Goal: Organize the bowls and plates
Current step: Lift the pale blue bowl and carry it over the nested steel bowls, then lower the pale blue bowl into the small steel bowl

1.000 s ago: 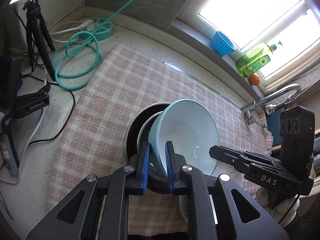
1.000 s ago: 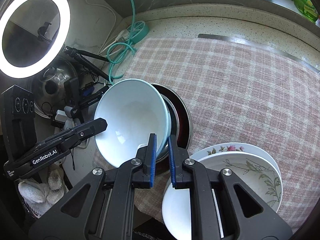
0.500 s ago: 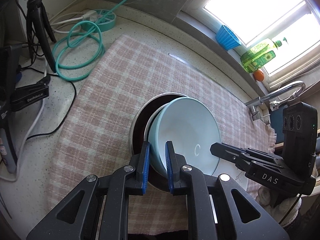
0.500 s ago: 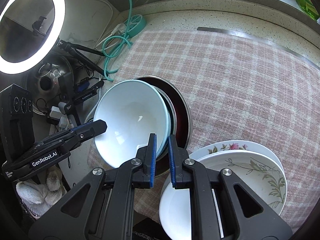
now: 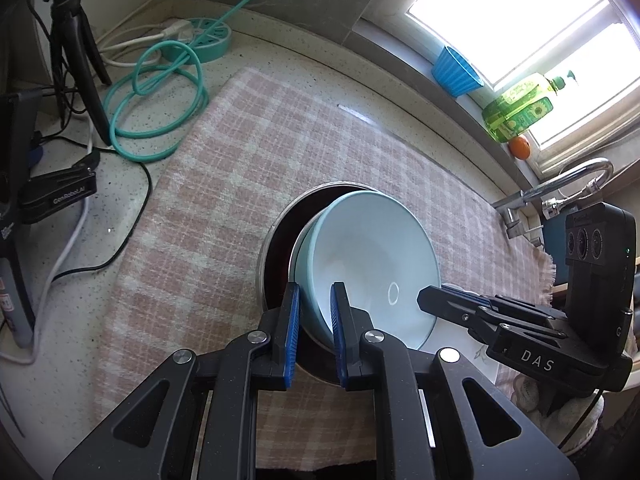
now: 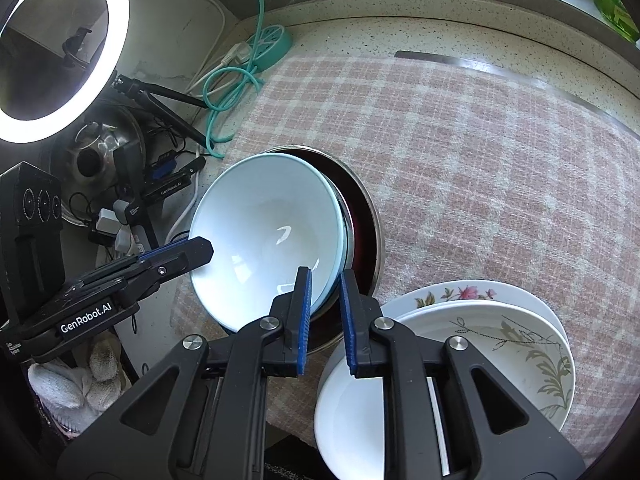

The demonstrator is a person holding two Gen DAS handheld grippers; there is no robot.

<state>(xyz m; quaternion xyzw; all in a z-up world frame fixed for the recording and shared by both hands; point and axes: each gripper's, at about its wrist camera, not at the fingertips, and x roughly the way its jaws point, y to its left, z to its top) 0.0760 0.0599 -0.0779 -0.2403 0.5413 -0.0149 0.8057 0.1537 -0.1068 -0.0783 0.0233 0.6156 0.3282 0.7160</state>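
Pale blue bowl point(image 6: 272, 236) lowered into steel bowl point(image 6: 366, 236), left jaws gripping its rim, right jaws just easing apart

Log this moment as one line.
left claw: shut on light blue bowl rim | right claw: jaws just opening, rim between them | bowl: tilted in steel bowl | plates: stacked

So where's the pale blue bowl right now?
The pale blue bowl sits tilted in the steel pan on the checked cloth, its rim between the jaws of both grippers, left of the plate stack in the right wrist view.
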